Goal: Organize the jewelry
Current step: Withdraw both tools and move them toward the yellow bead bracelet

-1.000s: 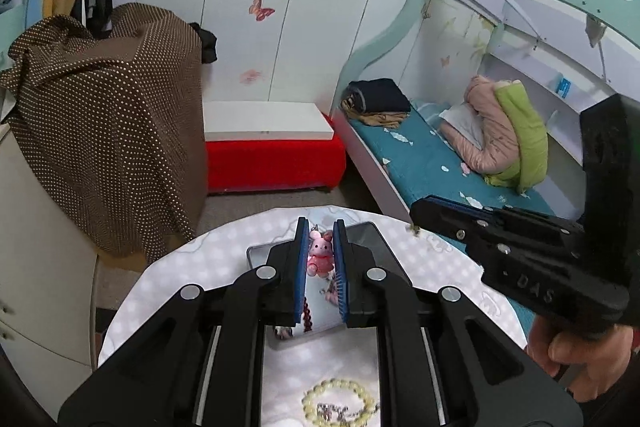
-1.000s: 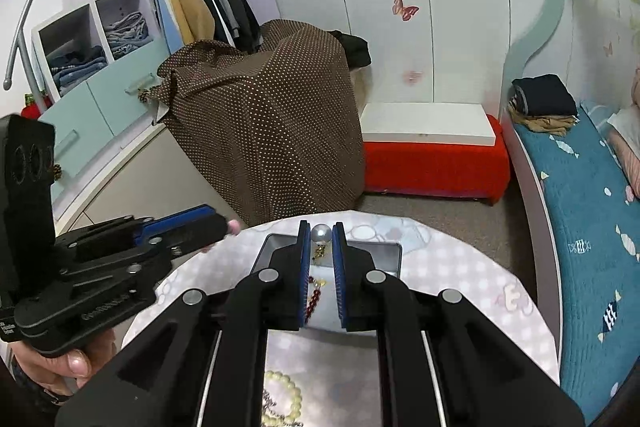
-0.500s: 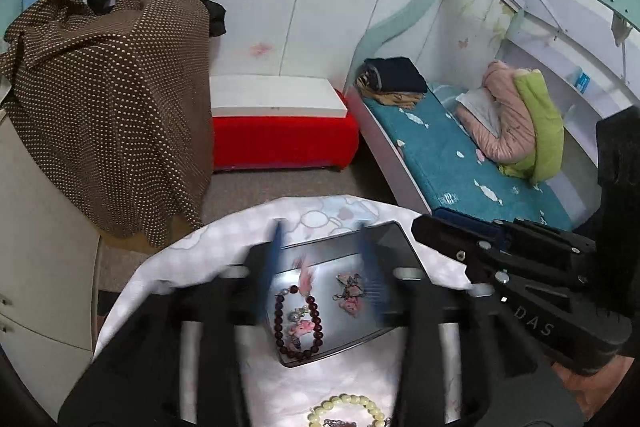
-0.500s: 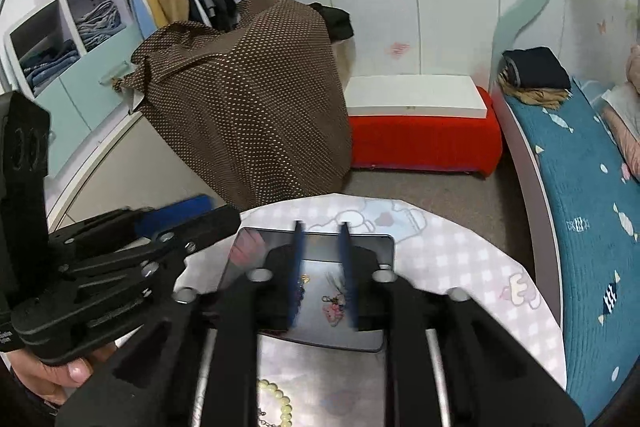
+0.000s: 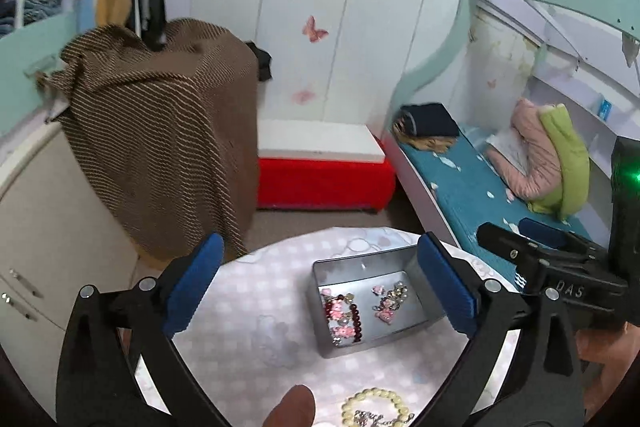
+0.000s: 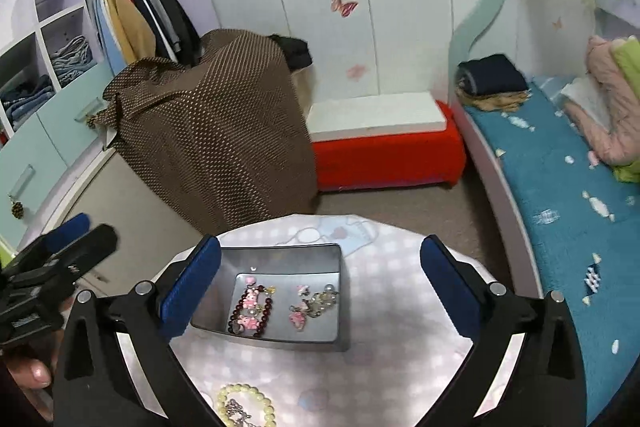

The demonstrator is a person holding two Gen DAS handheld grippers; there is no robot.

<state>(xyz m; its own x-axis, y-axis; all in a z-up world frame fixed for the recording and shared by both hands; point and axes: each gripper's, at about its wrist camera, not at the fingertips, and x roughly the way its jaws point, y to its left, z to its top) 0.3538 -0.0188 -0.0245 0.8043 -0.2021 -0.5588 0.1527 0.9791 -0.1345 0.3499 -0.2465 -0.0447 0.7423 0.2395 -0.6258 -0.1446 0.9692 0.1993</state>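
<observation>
Jewelry sits in a grey metal tin (image 6: 280,263) on the round surface (image 6: 384,279) with its pale checked cloth. At the left of the tin lies a dark red bead bracelet (image 6: 250,311) with pink charms; at the right, a small cluster of pink and pearl charms (image 6: 314,303).

The left hand-held gripper (image 5: 320,287) hangs above the surface, its jaws opening wide with nothing between the blue pads; the tin (image 5: 360,263) lies below, toward its right finger. The right hand-held gripper (image 6: 320,283) is likewise opening, holding nothing, with the tin below and toward its left finger, whose blue pad overlaps the tin's left wall in the right wrist view.

Nearer the person, outside the tin, a cream pearl bracelet (image 6: 246,405) lies on the cloth.
</observation>
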